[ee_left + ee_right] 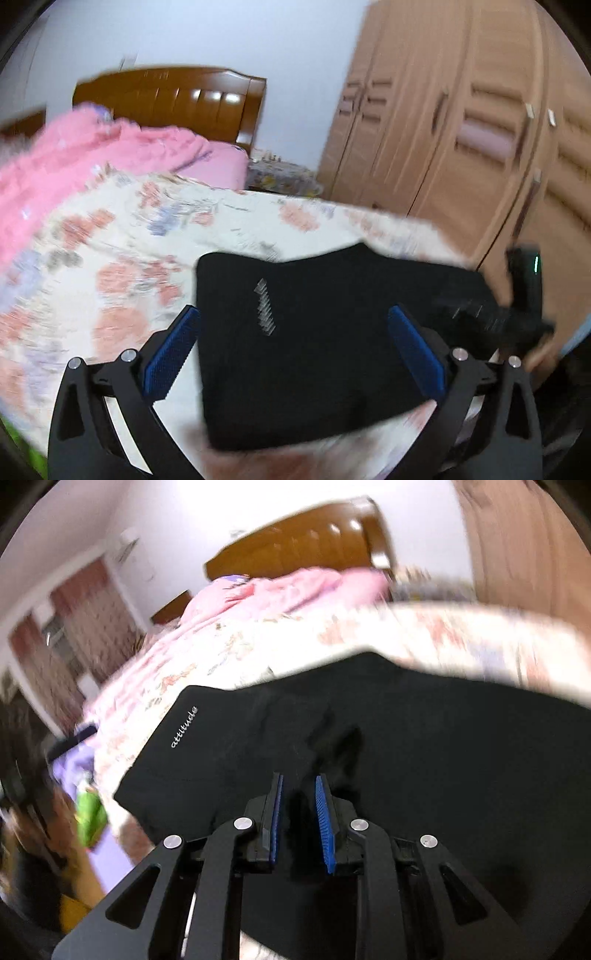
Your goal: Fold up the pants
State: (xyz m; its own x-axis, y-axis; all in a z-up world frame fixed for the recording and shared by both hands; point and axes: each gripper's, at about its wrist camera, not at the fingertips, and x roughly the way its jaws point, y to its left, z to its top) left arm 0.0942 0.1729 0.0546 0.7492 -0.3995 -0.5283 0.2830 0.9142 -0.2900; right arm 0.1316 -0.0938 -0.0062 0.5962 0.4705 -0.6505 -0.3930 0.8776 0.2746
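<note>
The left wrist view shows a bed with a flowered cover (pixel 110 236), a pink blanket (pixel 74 162) at upper left, a brown headboard (pixel 173 99) against a white wall and a wooden wardrobe (pixel 461 122) at right; the folded black pants (pixel 314 350) lie at lower centre, framed by the wide-spread left gripper (pixel 295 354), which grips nothing. In the right wrist view the pants (pixel 443 757) fill the lower frame with "attitude" in white at centre left. The right gripper (pixel 299 819) is narrowed, dark cloth between its fingers, though a grip cannot be told.

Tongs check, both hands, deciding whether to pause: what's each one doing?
Left tongs: wide open, holding nothing, above the black pants.
Right tongs: nearly shut; whether they pinch the pants cannot be told.
</note>
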